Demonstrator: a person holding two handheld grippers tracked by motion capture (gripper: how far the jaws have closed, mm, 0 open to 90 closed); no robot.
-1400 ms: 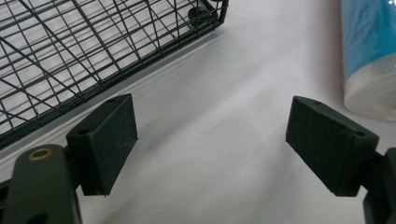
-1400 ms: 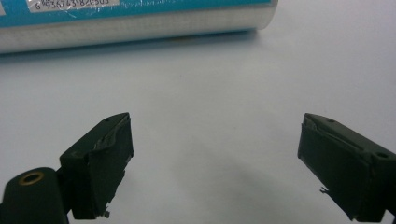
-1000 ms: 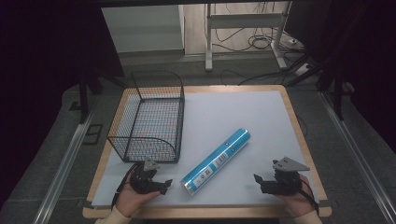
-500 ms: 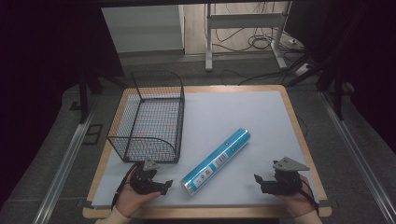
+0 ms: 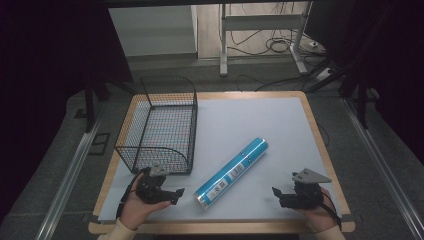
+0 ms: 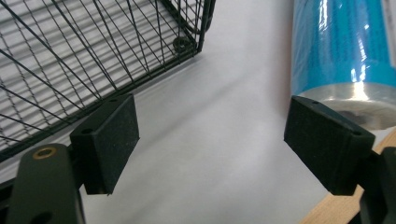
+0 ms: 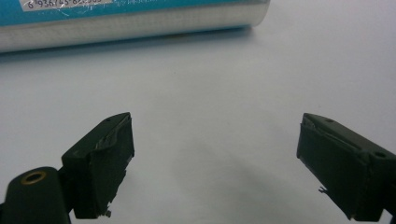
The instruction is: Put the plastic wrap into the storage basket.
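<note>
My left tool (image 5: 172, 192) sits in the lower left of the high view, its jaws spread with nothing between them; they have just been closing a little. My right tool (image 5: 280, 195) sits in the lower right, jaws also spread wide and empty, pointing toward the middle of the frame.

The tabletop (image 5: 260, 120) fills the centre of the high view, a pale sheet with a wooden edge. On its left part stands the black wire basket (image 5: 157, 127), its near corner just above my left tool. The blue tube (image 5: 232, 172) lies on its side below the centre of the frame, slanting from lower left to upper right, between the two tools and touching neither.

In the left tool's own view the tube's silver end (image 6: 355, 100) shows at the right edge, just behind the right pad (image 6: 327, 140), and the basket takes the upper left. In the right tool's view the tube (image 7: 130, 21) runs along the top edge, well beyond the pads.
</note>
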